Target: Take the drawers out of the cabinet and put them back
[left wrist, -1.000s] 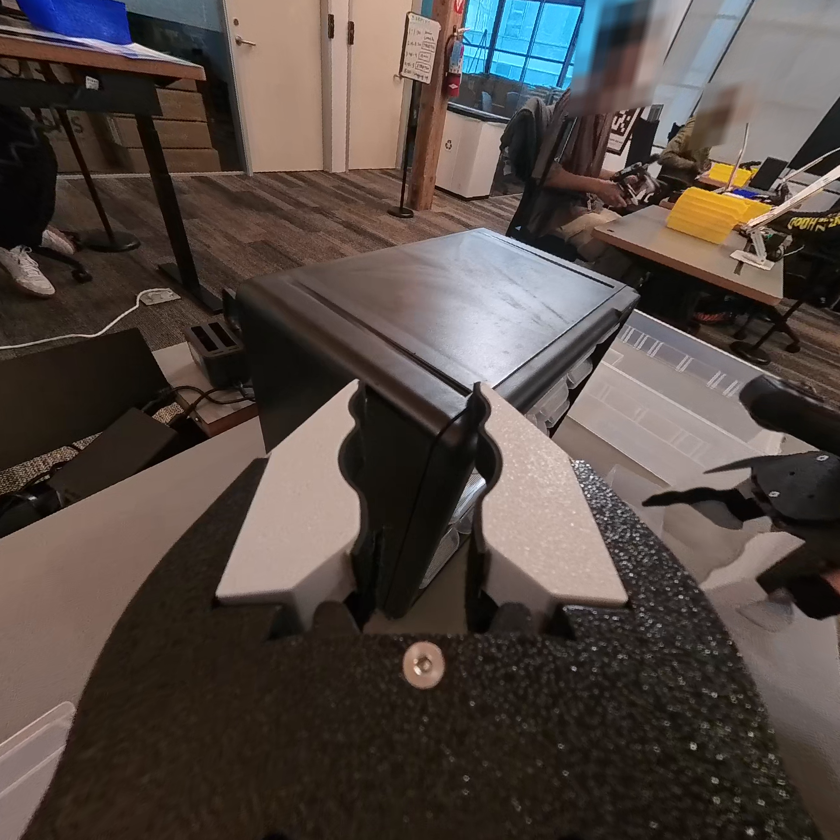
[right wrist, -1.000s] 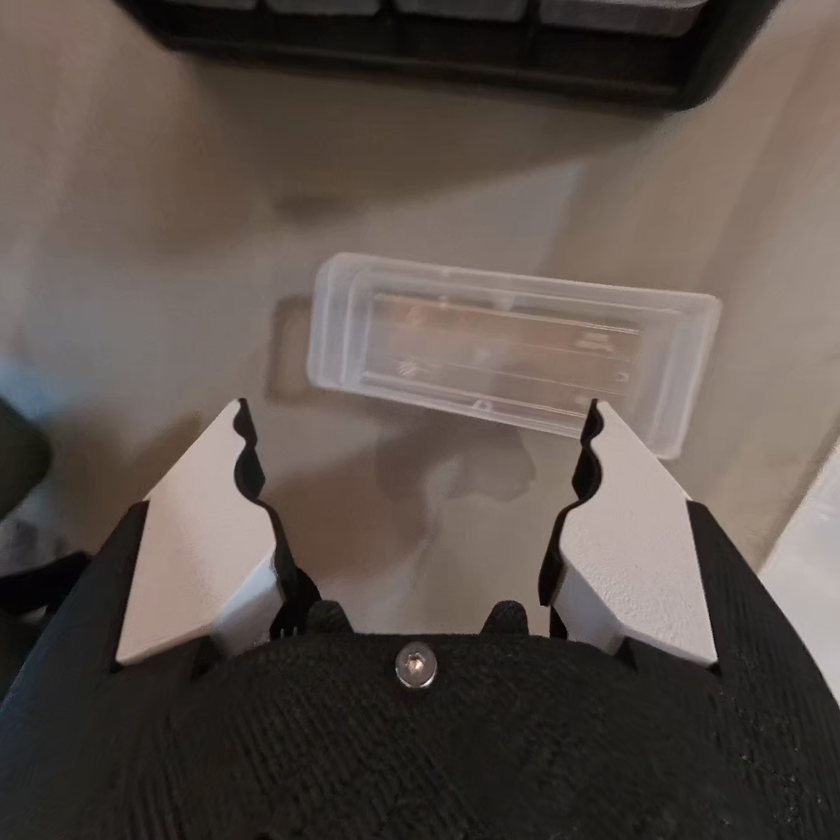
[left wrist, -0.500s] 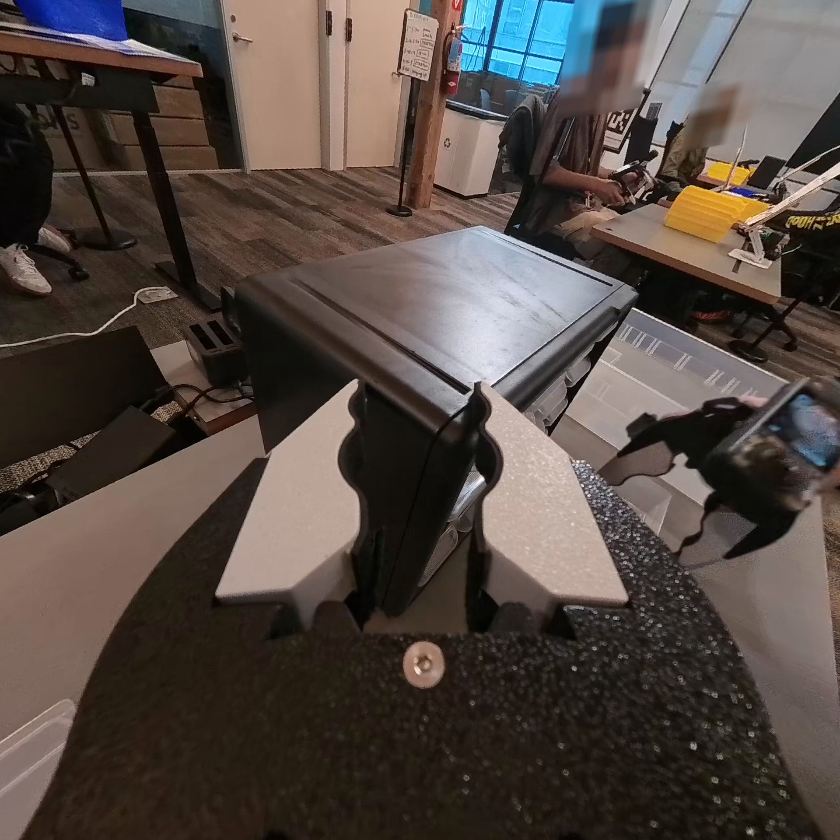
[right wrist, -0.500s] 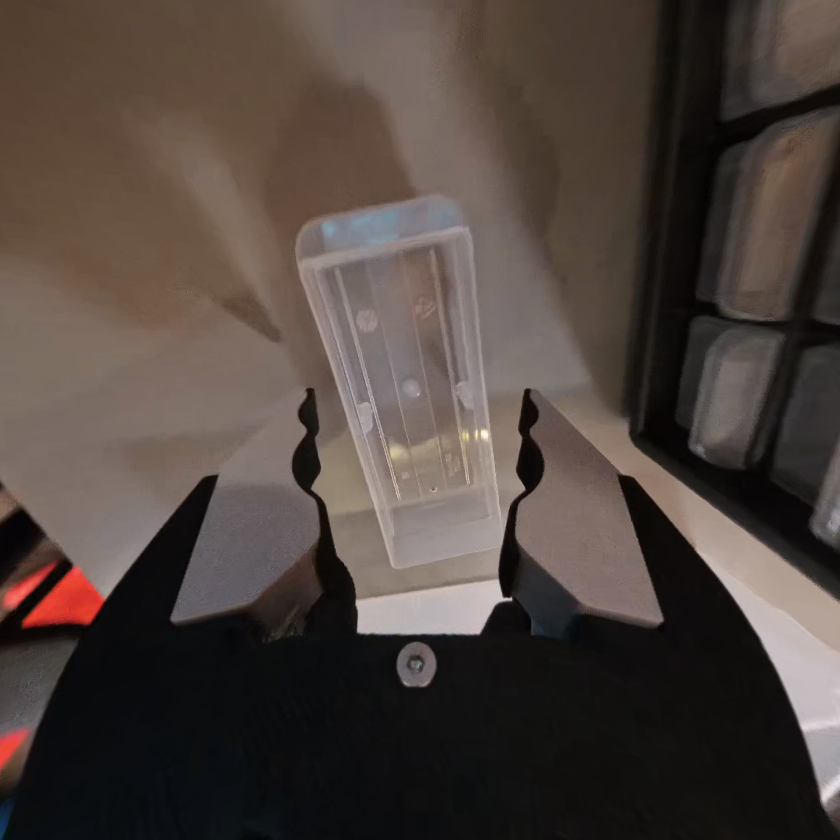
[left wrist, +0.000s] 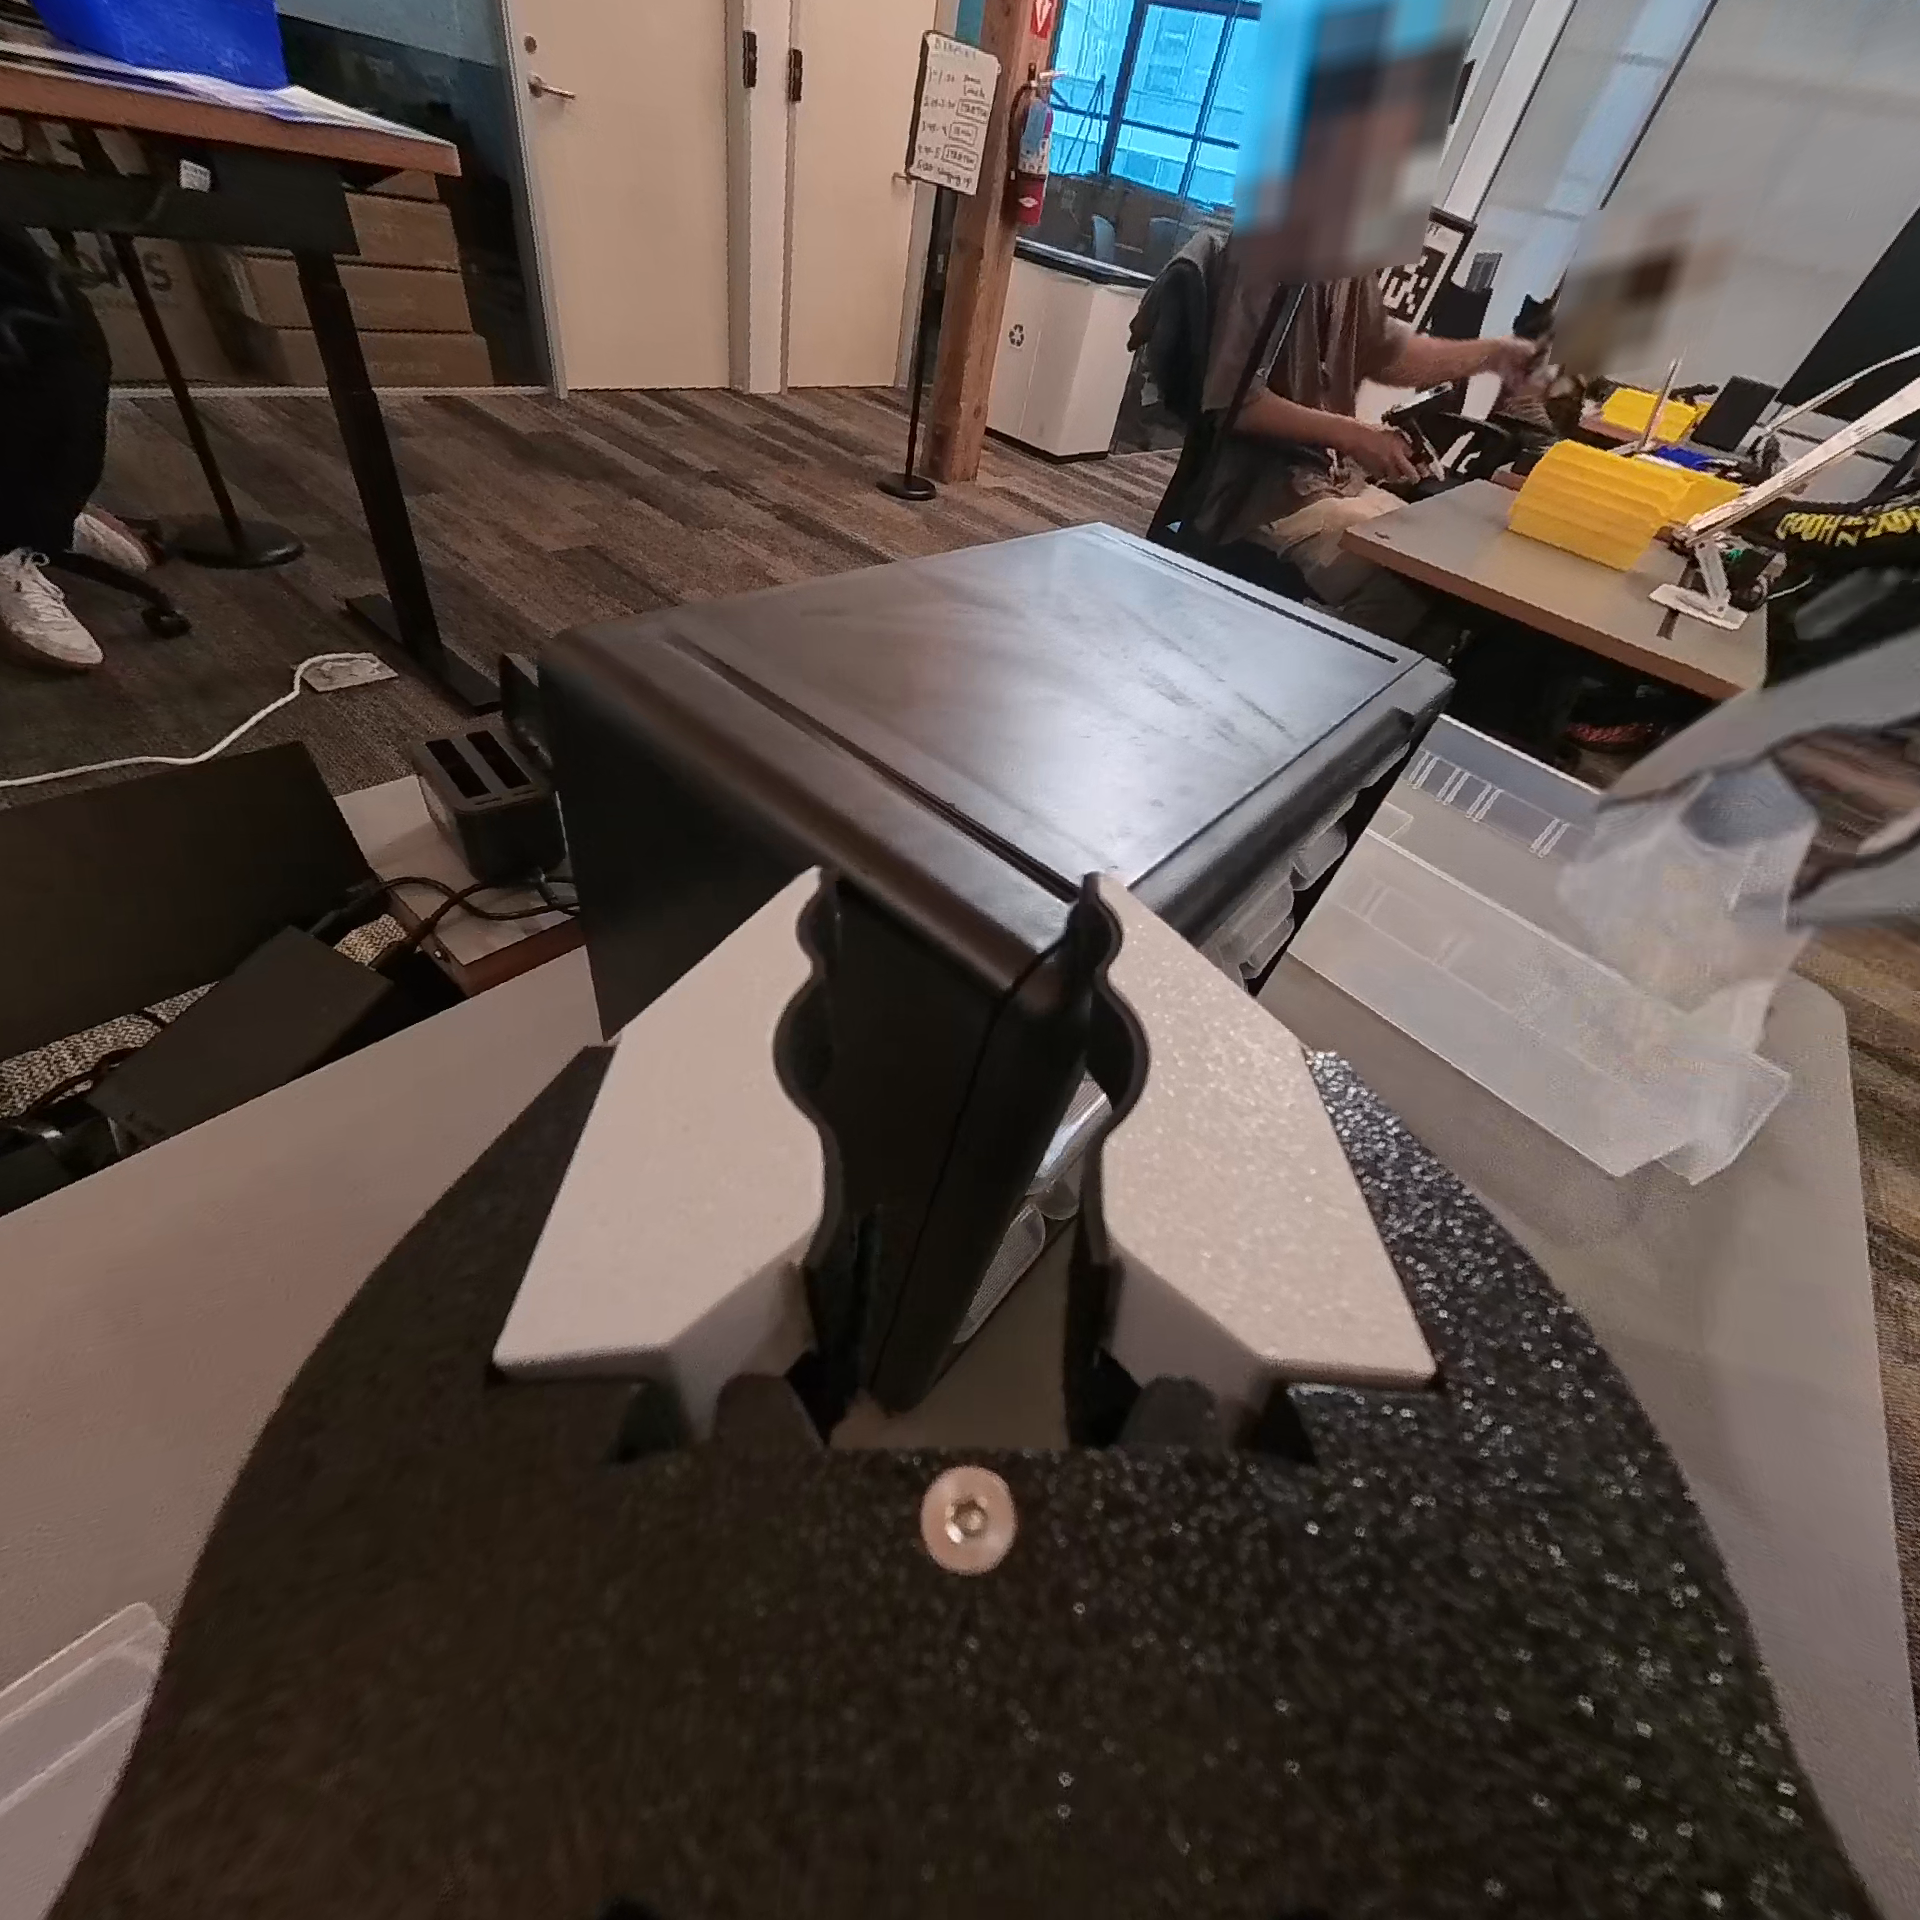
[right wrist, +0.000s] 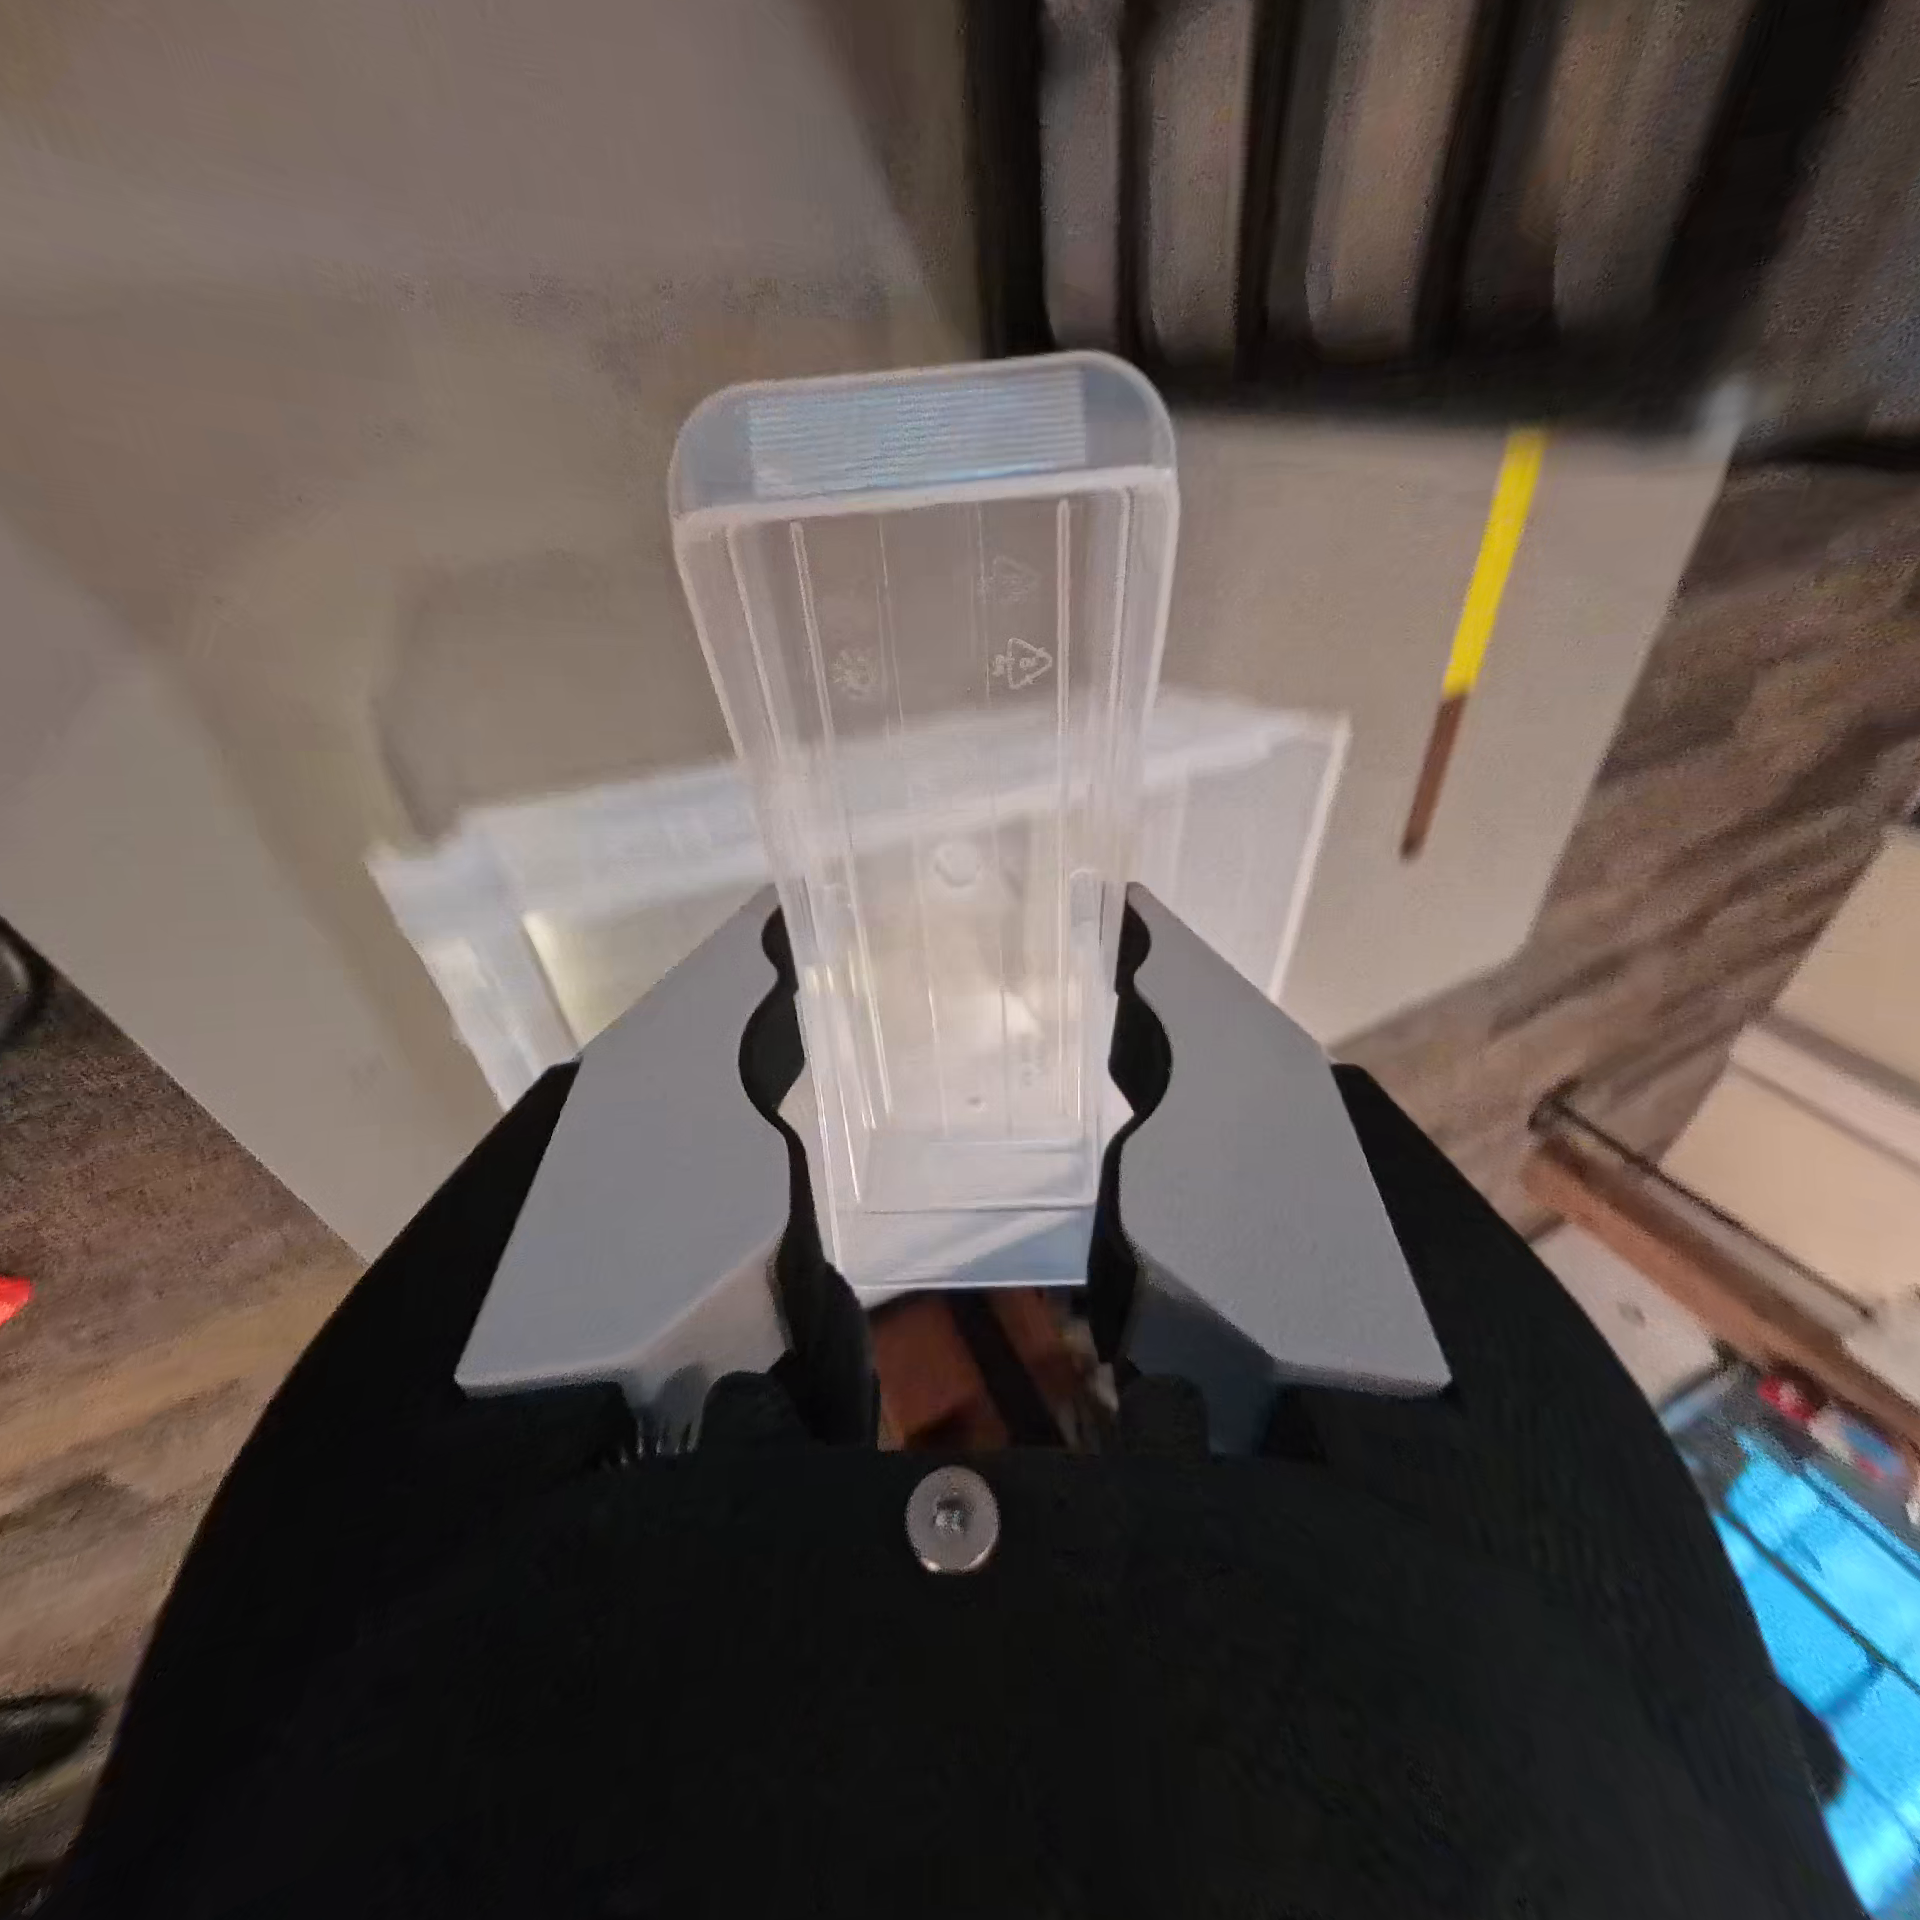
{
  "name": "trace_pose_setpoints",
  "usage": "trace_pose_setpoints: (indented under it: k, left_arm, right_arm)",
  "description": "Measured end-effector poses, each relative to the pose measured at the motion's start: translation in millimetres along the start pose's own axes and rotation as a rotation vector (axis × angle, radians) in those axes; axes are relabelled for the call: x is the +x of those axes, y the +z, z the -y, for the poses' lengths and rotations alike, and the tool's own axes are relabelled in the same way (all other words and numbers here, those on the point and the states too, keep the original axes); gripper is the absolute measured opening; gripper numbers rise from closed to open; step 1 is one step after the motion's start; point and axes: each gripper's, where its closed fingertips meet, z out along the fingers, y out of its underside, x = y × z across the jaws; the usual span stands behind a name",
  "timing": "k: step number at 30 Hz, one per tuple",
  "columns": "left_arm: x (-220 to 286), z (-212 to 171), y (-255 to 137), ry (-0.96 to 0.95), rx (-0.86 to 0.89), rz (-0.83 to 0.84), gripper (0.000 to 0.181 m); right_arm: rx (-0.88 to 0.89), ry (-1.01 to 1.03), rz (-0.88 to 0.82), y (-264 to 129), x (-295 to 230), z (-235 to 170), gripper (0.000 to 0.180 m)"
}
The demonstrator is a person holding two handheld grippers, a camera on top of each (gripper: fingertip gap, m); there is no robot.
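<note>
While the left gripper (left wrist: 951, 997) clamps the near top corner of the black cabinet (left wrist: 1039, 707), its two grey fingers (left wrist: 686, 1153) press either side of the corner edge, jaws narrow and closed on the plastic. Cabinet sits on a pale table (left wrist: 208, 1226); clear drawer fronts (left wrist: 1262, 914) show along its right face. Right of the cabinet lies a large clear lid or bin (left wrist: 1475, 935) flat on the table. Far right, blurred: the right gripper (left wrist: 1766, 821) held up above the table with a clear drawer (left wrist: 1683, 997) in it. Background: wood-pattern floor, a dark desk (left wrist: 208, 135) at upper left, a seated person (left wrist: 1309, 416) at another table with yellow bins (left wrist: 1600, 509).

Right wrist view: the right gripper (right wrist: 951, 1049) holds the clear drawer (right wrist: 925, 727) by its near end, grey fingers (right wrist: 1247, 1195) tight against both long side walls, jaws narrow around it. Drawer points straight away from the camera, open side up, empty, rounded front end farthest. It is off the table, in the air. Beneath it, blurred, a clear plastic tray (right wrist: 1226, 790) rests on the table. Cabinet front (right wrist: 1403, 187) at top right, dark frame with rows of drawers, blurred; the held drawer's far end is near it but not in it. A yellow-and-brown strip (right wrist: 1475, 613) shows on the table at right.
</note>
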Motion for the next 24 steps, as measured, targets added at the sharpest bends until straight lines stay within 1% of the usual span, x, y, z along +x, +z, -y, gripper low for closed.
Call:
trace_pose_setpoints:
  k: [2,4,6,8,11,15,19,21,22,23,24]
  left_arm:
    - [-0.8,0.1,1.0,-0.012,0.003,0.0,0.045]
    - [-0.9,0.1,1.0,-0.012,0.002,0.0,0.045]
    - [-0.8,0.1,1.0,-0.008,0.001,0.004,0.045]
    - [-0.8,0.2,1.4,-0.006,-0.001,0.009,0.045]
    - [-1.1,0.5,2.0,-0.004,-0.001,0.014,0.045]
    - [-1.4,0.5,2.3,-0.004,-0.001,0.018,0.045]
    - [-1.8,0.8,3.0,0.0,-0.002,0.024,0.045]
    - [-1.8,0.8,2.9,-0.001,-0.002,0.023,0.046]
    - [-1.8,0.7,2.9,0.0,-0.002,0.023,0.046]
    - [-1.8,0.7,2.9,-0.001,-0.002,0.023,0.046]
    - [-1.8,0.7,2.9,-0.001,-0.002,0.023,0.046]
  right_arm:
    - [-0.093,0.025,0.005,3.4,10.7,-49.2,0.058]
    - [-0.154,0.071,0.093,22.9,3.7,-85.4,0.059]
    - [-0.174,0.098,0.185,51.3,-8.6,-106.8,0.059]
    - [-0.209,0.1,0.239,80.4,-16.2,-122.8,0.059]
    - [-0.2,0.098,0.293,115.7,-21.7,-128.0,0.06]
    - [-0.133,0.06,0.273,143.0,-10.9,-119.9,0.061]
    - [-0.142,0.032,0.247,156.9,-2.9,-122.2,0.065]
    - [-0.15,0.06,0.213,158.2,2.3,-124.4,0.081]
    - [-0.148,0.079,0.192,156.1,5.1,-124.6,0.085]
    - [-0.131,0.096,0.165,153.0,7.9,-123.1,0.089]
    - [-0.107,0.104,0.141,149.2,9.1,-120.6,0.087]
